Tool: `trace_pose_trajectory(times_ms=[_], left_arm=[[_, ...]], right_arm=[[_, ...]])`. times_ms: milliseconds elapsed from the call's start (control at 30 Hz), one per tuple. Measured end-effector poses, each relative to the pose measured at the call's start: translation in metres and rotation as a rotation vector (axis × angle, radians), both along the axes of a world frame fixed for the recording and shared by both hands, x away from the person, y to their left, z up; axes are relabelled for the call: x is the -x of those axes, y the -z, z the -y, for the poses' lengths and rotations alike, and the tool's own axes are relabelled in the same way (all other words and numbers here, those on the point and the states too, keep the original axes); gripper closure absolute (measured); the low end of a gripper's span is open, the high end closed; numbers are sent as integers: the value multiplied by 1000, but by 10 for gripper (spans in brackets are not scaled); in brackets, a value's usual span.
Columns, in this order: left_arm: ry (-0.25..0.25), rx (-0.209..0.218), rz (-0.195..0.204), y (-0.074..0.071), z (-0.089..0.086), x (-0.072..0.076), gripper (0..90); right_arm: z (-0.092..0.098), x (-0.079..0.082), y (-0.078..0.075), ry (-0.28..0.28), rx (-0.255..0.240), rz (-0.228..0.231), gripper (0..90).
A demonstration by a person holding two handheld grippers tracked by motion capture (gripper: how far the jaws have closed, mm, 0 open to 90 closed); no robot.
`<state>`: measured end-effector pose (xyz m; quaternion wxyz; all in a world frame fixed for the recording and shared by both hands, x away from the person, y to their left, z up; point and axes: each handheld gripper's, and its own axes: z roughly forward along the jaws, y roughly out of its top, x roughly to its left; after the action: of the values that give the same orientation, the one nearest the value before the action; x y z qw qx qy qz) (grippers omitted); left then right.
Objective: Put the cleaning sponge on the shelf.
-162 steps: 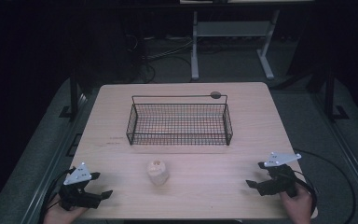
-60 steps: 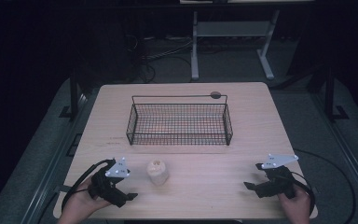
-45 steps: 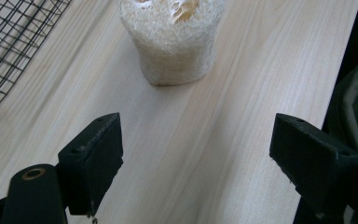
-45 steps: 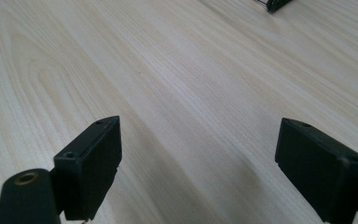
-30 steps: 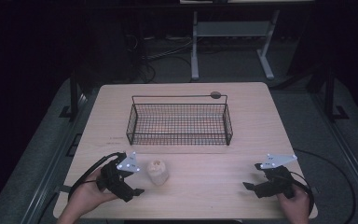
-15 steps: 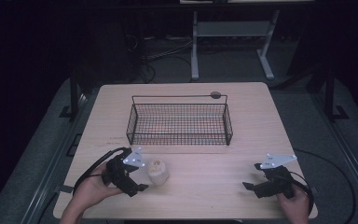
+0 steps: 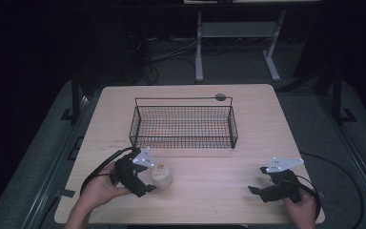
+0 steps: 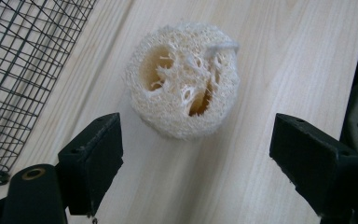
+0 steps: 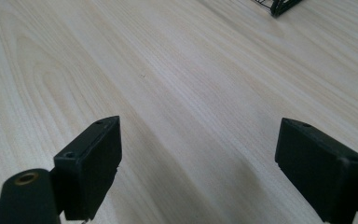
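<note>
A cream loofah sponge [image 7: 161, 175] lies on the wooden table [image 7: 262, 129], in front of the left end of a black wire basket [image 7: 183, 138]. My left gripper [image 7: 148, 177] is right beside the loofah on its left, open. In the left gripper view the loofah [image 8: 182, 80] sits just ahead of the gap between the two spread jaws of the left gripper [image 8: 196, 128], untouched. My right gripper [image 7: 258, 180] rests near the table's front right, open over bare wood [image 9: 198, 130].
The basket looks empty; its mesh wall [image 8: 23, 56] lies close on the left in the left gripper view, and a corner [image 9: 284, 5] shows far off in the right gripper view. A small dark round thing [image 7: 220, 97] lies behind the basket. Cables trail off the table's front.
My left gripper has travelled from the front left corner rightward up to the loofah. The right gripper has hardly moved.
</note>
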<state>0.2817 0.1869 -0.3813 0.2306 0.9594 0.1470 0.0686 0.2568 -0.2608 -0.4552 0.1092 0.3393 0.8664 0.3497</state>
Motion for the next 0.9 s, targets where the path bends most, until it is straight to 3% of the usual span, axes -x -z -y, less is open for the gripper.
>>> trace_pose_trajectory(times_ms=[900], left_arm=[[21,-22,-35,2,18,-15,162]], right_arm=[[-1,0,0,-7,-2,3,142]])
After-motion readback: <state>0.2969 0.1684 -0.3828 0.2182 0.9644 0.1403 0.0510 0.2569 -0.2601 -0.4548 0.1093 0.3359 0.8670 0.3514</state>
